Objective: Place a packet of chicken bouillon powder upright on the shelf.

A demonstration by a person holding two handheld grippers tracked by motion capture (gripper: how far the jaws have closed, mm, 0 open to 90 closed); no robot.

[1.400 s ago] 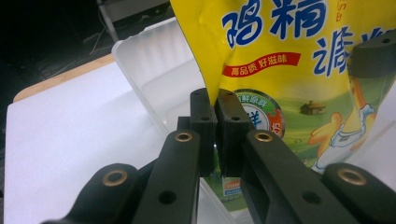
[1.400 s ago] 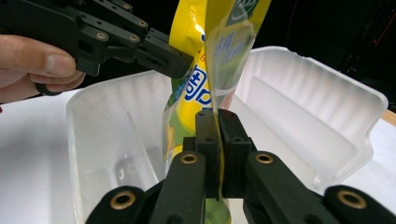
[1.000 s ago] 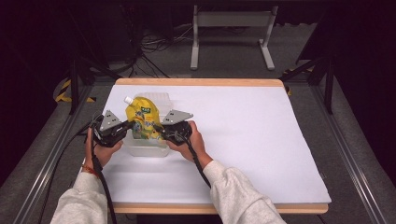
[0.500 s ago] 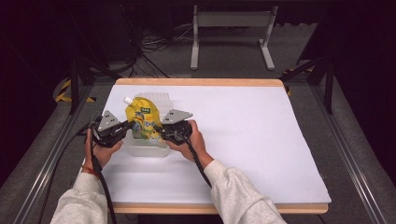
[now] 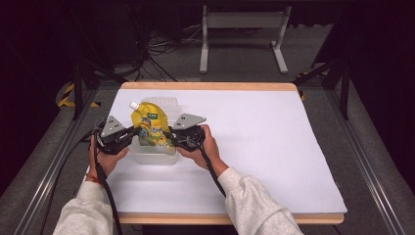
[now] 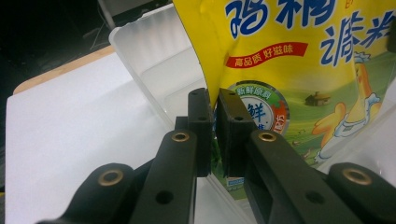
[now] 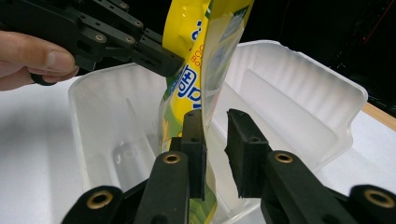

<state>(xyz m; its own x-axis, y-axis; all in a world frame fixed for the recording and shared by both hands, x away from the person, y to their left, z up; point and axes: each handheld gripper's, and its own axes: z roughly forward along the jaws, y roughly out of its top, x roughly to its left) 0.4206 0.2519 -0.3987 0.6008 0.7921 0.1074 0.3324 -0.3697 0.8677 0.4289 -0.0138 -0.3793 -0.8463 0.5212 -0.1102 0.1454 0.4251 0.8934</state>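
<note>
A yellow spouted pouch point(image 5: 151, 125) stands upright in a clear plastic container point(image 5: 156, 157) on the left part of the white table. My left gripper point(image 5: 131, 132) is at the pouch's left edge. In the left gripper view, this gripper point(image 6: 215, 126) is shut on that edge of the pouch point(image 6: 299, 70), low down. My right gripper point(image 5: 169, 134) is at the pouch's right side. In the right gripper view, its jaws point(image 7: 215, 140) stand apart, and the pouch's thin side seam point(image 7: 196, 70) runs down against the left jaw.
The container's far wall point(image 7: 303, 88) rises behind the pouch. The white table top point(image 5: 264, 147) stretches to the right of the hands. A wooden edge point(image 5: 205, 86) runs along the table's back, with stands and cables on the floor beyond.
</note>
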